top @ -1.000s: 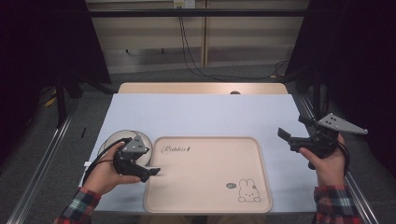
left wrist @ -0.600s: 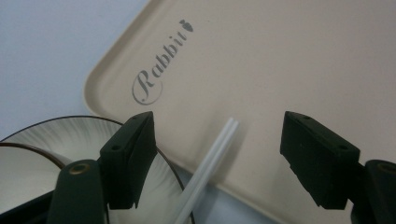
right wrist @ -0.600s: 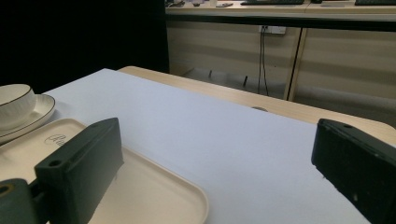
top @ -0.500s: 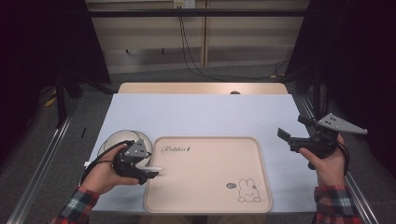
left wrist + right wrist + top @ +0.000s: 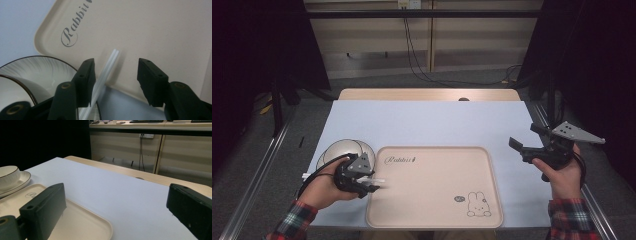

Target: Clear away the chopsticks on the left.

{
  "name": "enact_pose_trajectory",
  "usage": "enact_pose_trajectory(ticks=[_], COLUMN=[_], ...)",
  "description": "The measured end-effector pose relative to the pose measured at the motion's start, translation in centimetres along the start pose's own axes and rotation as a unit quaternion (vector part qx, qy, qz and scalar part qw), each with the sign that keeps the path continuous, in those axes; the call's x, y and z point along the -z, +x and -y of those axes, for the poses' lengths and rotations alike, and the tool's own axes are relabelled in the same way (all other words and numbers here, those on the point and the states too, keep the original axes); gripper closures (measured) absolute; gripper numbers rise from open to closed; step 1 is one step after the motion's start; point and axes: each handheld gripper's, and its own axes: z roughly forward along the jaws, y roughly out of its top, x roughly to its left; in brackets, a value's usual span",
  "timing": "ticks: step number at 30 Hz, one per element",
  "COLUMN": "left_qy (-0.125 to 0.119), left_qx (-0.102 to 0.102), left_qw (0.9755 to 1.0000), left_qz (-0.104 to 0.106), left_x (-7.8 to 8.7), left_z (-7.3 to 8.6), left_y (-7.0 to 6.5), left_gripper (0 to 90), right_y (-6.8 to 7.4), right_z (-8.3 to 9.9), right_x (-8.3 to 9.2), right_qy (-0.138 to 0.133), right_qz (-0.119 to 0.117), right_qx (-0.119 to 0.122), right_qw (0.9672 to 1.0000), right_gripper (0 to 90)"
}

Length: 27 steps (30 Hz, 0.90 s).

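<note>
A pair of slim translucent white plastic chopsticks (image 5: 105,72) is lying across the near-left rim of the beige rectangular rabbit-print tray (image 5: 437,210), tips pointing toward three o'clock in the high view. The left gripper (image 5: 373,184) is straddling them; its jaws have just been closing and are not yet pinching, one jaw nearly touching. Judging by this, the grasp is underway; squeezing, then lifting, comes next. The right gripper (image 5: 524,144) is hovering released at three o'clock. A white black-rimmed bowl on its plate (image 5: 343,151) is sitting at ten o'clock.
</note>
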Motion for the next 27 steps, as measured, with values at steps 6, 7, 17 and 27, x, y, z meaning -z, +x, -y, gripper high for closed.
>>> enact_pose_trajectory(ticks=[6, 7, 17, 27], left_qy=[0.017, 0.017, 0.021, 0.029], left_qx=[-0.012, -0.008, -0.015, -0.019], left_qw=[0.9997, 0.9997, 0.9996, 0.9994], left_qz=[0.013, 0.013, 0.008, 0.002], left_x=[-0.3, -0.5, -0.8, -1.0], left_z=[0.2, 0.2, 0.1, 0.0], left_y=[-0.3, -0.3, -0.1, -0.2], left_gripper=[55.6, 55.6, 57.1, 56.9], right_y=[-0.1, -0.1, -0.2, 0.0], right_z=[0.1, 0.1, 0.1, 0.1], right_x=[0.0, 0.0, -0.1, -0.2], right_qy=[0.000, 0.000, 0.001, 0.003], right_qz=[0.000, 0.000, -0.005, -0.005], right_qx=[0.002, 0.001, 0.007, -0.002], right_qw=[1.0000, 1.0000, 1.0000, 1.0000], right_gripper=[2.0, 2.0, 2.2, 2.4])
